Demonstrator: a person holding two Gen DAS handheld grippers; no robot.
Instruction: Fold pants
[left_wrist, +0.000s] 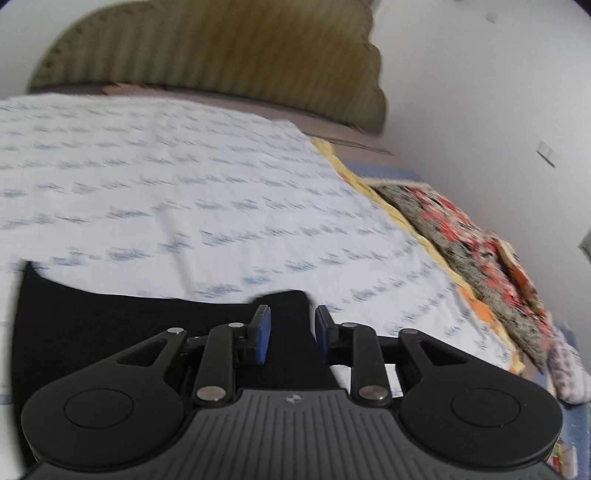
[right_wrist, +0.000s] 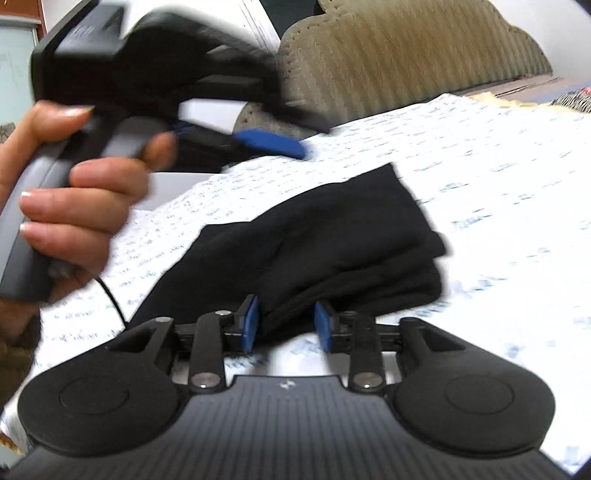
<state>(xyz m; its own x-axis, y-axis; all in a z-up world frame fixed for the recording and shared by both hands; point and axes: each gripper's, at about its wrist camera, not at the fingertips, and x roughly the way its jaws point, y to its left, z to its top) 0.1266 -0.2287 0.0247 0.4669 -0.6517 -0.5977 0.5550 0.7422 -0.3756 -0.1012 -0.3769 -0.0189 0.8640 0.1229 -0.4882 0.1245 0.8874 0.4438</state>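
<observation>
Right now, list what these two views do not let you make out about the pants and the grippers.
- Pants, left wrist view: near part hidden under the left gripper; fold state unreadable.
- Pants, right wrist view: motion blur smears the layers; fold count unclear.
- Right gripper: cloth lies between its blue pads, which stand apart from it.
- Left gripper in the right wrist view: blurred; only one pad shows.
- Quilt: pattern blurred, cut by the edge.

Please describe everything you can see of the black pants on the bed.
The black pants look like soft, plain dark cloth, already folded into a thick bundle of several layers. They lie on the white printed sheet. The near edge sits between the pads of the right gripper, whose jaws stand apart. In the left wrist view, the pants spread flat beneath the left gripper, also open.
</observation>
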